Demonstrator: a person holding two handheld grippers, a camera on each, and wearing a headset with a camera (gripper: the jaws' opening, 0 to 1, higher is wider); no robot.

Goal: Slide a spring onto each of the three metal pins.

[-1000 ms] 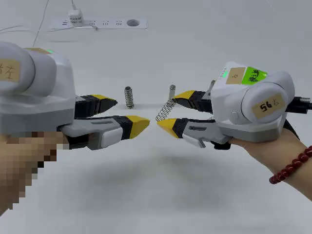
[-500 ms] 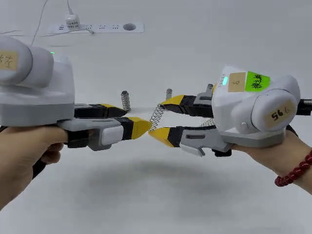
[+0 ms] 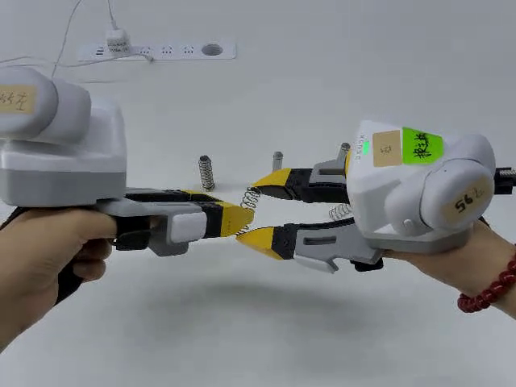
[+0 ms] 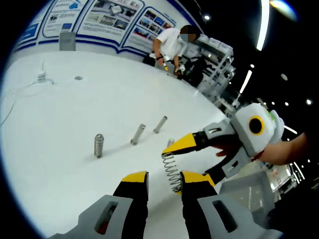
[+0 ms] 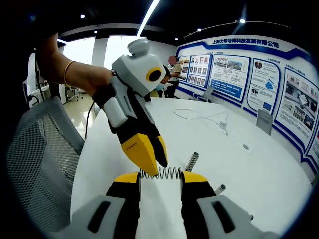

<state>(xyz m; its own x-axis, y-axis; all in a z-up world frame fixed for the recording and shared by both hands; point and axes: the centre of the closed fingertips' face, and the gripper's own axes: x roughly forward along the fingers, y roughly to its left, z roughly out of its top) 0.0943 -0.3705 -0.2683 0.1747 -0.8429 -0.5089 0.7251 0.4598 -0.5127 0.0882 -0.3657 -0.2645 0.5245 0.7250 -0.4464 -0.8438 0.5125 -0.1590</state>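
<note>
A loose spring (image 3: 251,197) is held end to end between the yellow tips of my right gripper (image 3: 257,206), which is shut on it; in the right gripper view the spring (image 5: 160,173) spans the jaws. My left gripper (image 3: 235,212) comes in from the left, slightly open, its tips straddling one end of the spring (image 4: 171,172), nearer its right finger. Behind on the white table stand three pins: the left pin (image 3: 205,172) wears a spring, the middle pin (image 3: 277,160) is bare, and the right pin (image 3: 344,151) is partly hidden by the right gripper.
A white power strip (image 3: 157,52) with a plugged-in cable lies at the far edge of the table. A mesh chair (image 5: 40,164) stands beside the table. A person (image 4: 169,45) stands at shelves in the background.
My left gripper has moved right to the spring and its jaws have narrowed. My right gripper has come left and lower with the spring, meeting the left one.
</note>
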